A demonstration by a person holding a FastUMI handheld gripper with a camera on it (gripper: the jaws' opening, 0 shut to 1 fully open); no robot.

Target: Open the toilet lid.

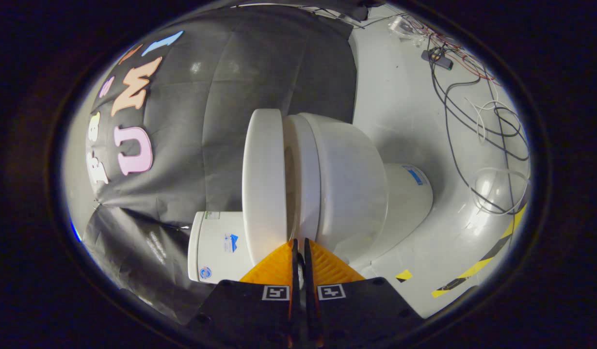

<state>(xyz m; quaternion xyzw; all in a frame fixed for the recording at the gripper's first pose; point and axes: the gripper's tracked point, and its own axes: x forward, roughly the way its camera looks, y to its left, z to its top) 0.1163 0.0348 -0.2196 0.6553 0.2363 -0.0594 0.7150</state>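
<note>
The view is rolled sideways, so the white toilet lies across it. Its lid (pixel 263 184) is the thick white slab nearest the black cloth wall, with the seat (pixel 303 179) and bowl (pixel 351 189) beside it. A narrow dark gap shows between lid and seat. The cistern (pixel 216 247) sits just past the lid's hinge end, beside my fingers. My gripper (pixel 299 242) is shut, with only a thin slit between the fingers. Its tips rest right at the seam where lid meets seat. Nothing is gripped between them.
The toilet's base (pixel 407 194) stands on a white floor (pixel 405 111). Loose black and white cables (pixel 492 145) trail over the floor beyond the base. Yellow-and-black tape (pixel 477 266) marks the floor near the fingers. The black cloth wall (pixel 206 121) hangs behind the lid.
</note>
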